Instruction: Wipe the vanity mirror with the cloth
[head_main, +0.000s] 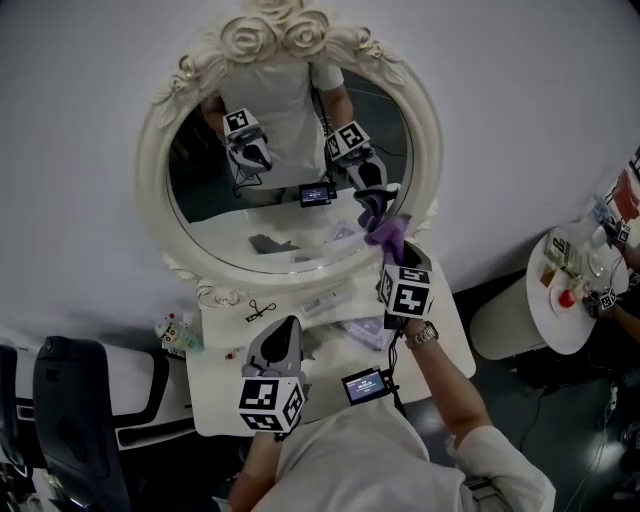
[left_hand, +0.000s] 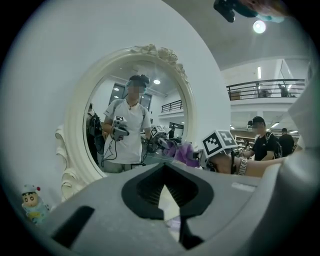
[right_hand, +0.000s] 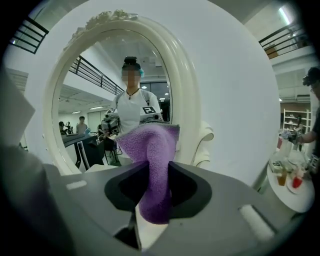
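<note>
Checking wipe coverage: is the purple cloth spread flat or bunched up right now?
Bunched: the purple cloth is squeezed into a narrow wad in the shut right gripper, its loose end flopping over.

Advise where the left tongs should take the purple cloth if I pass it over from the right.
Grip the loose bunch of the purple cloth that sticks out ahead of the right tongs, bringing the left tongs in from the person's left. The right tongs pinch its middle, and the mirror frame crowds its right side.

Large hall with railed mezzanine
</note>
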